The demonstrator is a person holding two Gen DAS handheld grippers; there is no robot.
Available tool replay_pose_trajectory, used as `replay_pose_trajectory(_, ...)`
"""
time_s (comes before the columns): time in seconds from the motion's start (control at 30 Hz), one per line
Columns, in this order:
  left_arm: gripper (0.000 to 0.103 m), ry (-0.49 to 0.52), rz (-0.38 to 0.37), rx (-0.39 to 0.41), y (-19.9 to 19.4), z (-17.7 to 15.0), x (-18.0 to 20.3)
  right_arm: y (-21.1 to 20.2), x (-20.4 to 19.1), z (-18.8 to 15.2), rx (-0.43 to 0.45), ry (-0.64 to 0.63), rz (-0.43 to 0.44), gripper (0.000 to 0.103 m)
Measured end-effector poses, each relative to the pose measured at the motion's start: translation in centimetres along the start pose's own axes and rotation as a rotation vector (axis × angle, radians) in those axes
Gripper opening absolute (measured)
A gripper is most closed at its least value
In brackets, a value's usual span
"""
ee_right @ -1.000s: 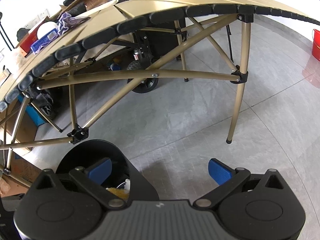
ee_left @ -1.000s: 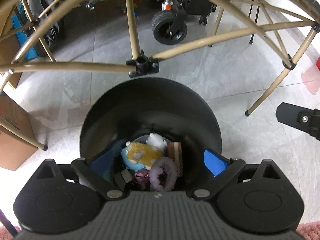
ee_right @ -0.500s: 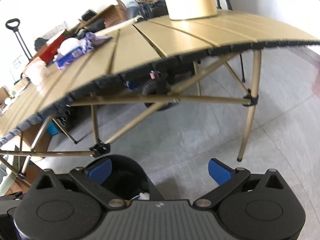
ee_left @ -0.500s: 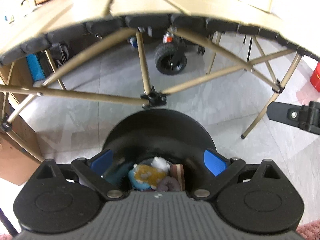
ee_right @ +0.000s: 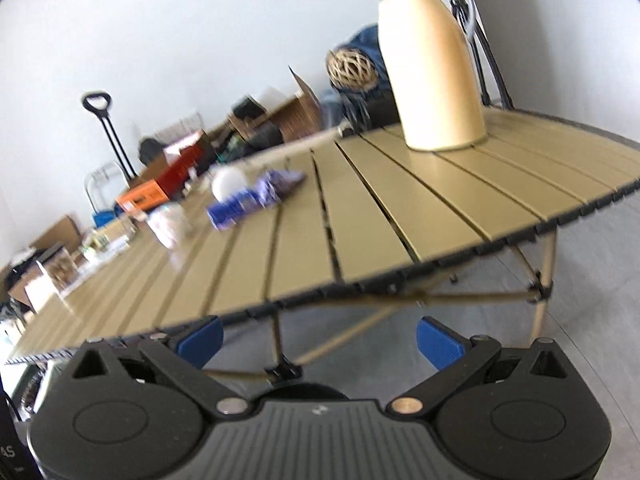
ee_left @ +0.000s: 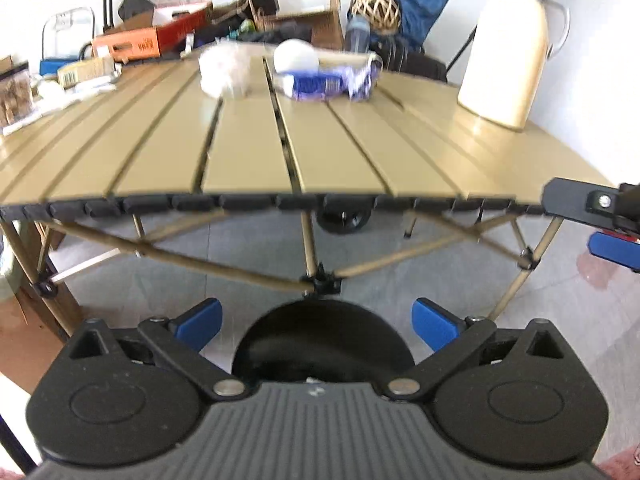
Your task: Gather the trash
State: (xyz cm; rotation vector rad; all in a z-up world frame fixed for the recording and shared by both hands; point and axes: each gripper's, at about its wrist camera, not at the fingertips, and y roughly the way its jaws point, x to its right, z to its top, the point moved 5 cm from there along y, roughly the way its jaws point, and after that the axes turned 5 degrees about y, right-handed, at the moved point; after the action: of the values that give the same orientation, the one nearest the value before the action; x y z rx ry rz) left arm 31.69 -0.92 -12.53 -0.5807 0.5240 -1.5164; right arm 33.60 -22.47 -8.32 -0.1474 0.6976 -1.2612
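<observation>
Table [ee_left: 304, 152] ahead; left gripper [ee_left: 316, 322], right gripper [ee_right: 320, 340] level, agape.

Tan slatted folding table [ee_left: 248, 152] on crossed metal legs, cream thermal jug [ee_left: 508, 48] upright at 2 o'clock, blue-purple wrapper [ee_left: 332, 80] and blurred white clump [ee_left: 226, 70] at 12 o'clock, black bin [ee_left: 324, 340] on grey tiled floor [ee_left: 560, 300] at 6 o'clock.

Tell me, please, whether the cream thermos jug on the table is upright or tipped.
Upright: the cream thermos jug stands on its base on the slatted table.
</observation>
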Motion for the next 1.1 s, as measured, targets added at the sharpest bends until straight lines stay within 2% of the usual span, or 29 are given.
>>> replay_pose_trajectory(0.4, 0.103, -0.02, 0.073, 0.169, -3.9, 4.7, -2.3, 0.1, -4.6, 3.6, 0.154, -0.076, 0.102, 0.103)
replay_pose_trajectory(0.63, 0.103, -0.083, 0.11, 0.232, -4.4, 7.5, -4.4, 1.7, -6.0, 4.8, 0.181, -0.068, 0.135, 0.103)
replay_pose_trajectory(0.83, 0.103, -0.138, 0.123, 0.27, -4.1, 9.8, -5.8, 3.8, -6.5, 6.4, 0.219, -0.073, 0.094, 0.103)
replay_pose_trajectory(1.1, 0.103, -0.159, 0.129, 0.313, -2.1, 13.1, -7.0, 7.3, -7.5, 7.7, 0.199, -0.112, 0.103, 0.103)
